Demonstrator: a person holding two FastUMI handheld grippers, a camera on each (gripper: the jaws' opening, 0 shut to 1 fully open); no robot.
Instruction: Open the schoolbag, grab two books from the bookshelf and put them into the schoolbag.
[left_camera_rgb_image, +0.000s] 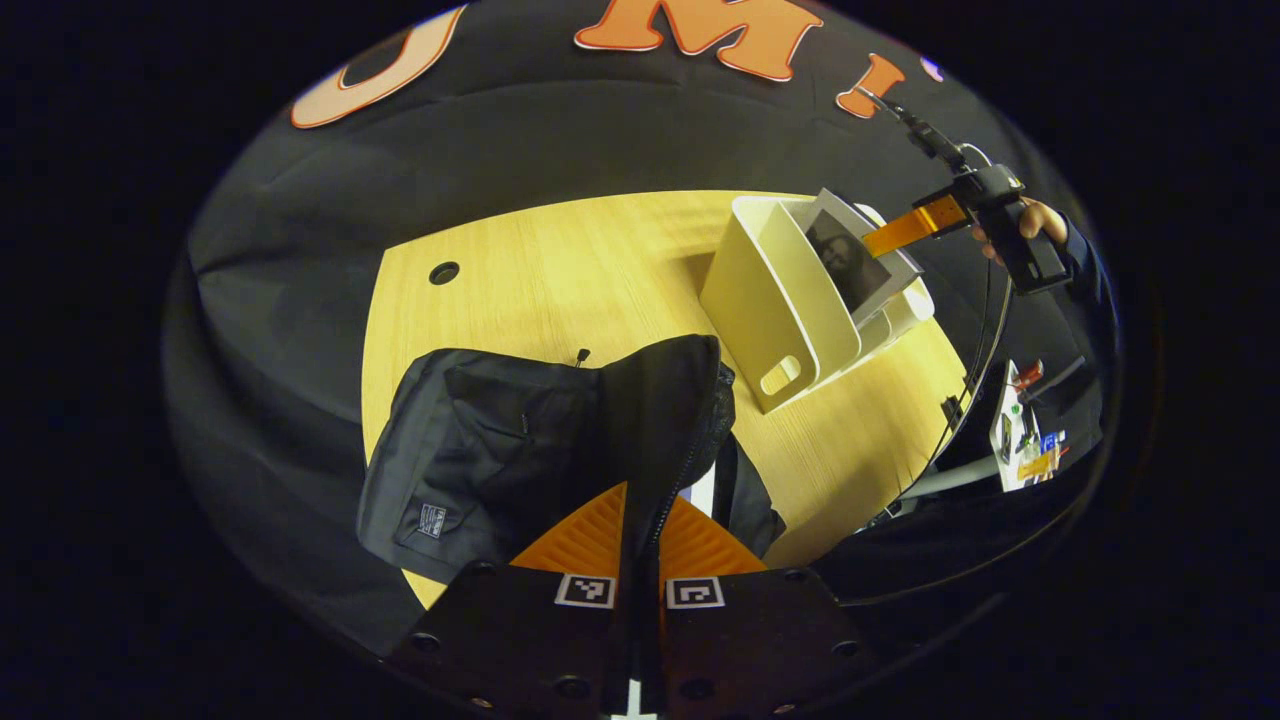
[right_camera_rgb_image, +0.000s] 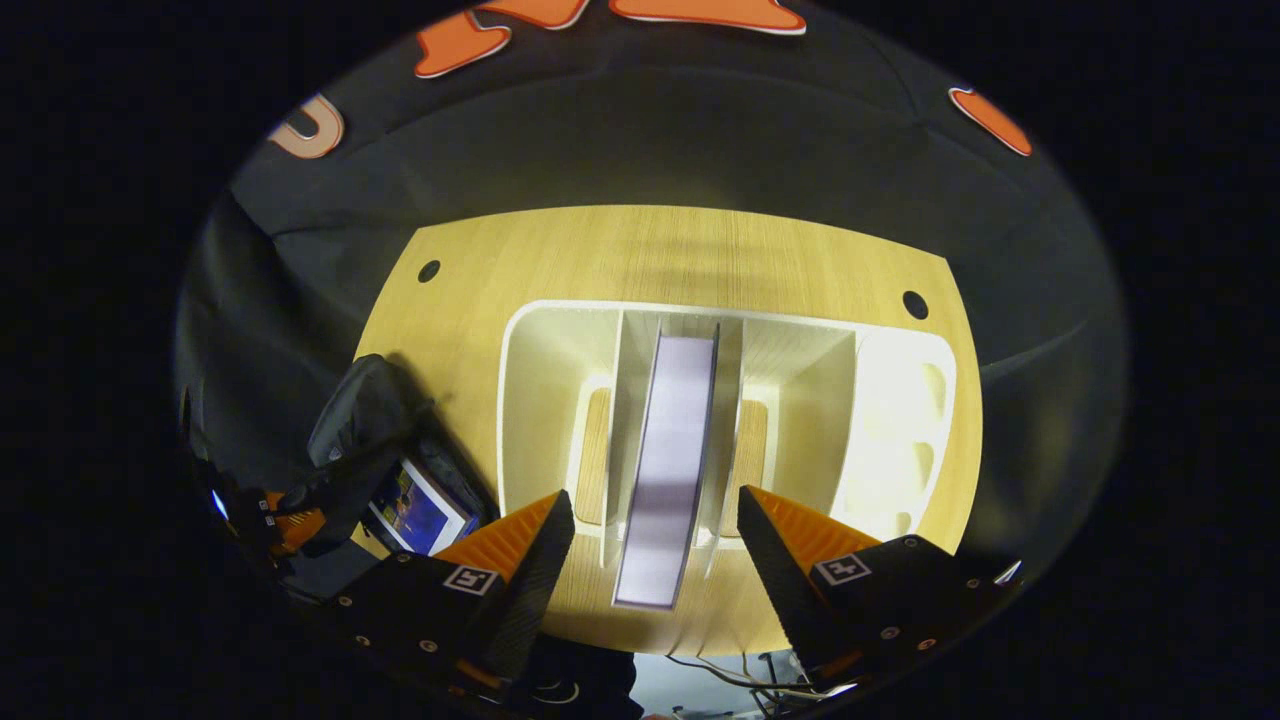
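**We are holding the schoolbag open and lining up on the second book.**

In the left gripper view, our left hand-held gripper (left_camera_rgb_image: 640, 545) is clenching the zippered edge of the black fabric schoolbag (left_camera_rgb_image: 500, 450), lifting it off the round pale-wood desk (left_camera_rgb_image: 560, 270); beyond it the cream plastic bookshelf (left_camera_rgb_image: 790, 310) is carrying a thin book with a dark picture cover (left_camera_rgb_image: 855, 262), and our right hand-held gripper (left_camera_rgb_image: 905, 230) is hovering just beside that book. In the right gripper view, the right hand-held gripper (right_camera_rgb_image: 655, 545) is spread wide, straddling the book's pale edge (right_camera_rgb_image: 665, 460) without touching it, while a blue-covered book (right_camera_rgb_image: 415, 510) is already lying inside the bag. We judge one book packed and one left to grab.
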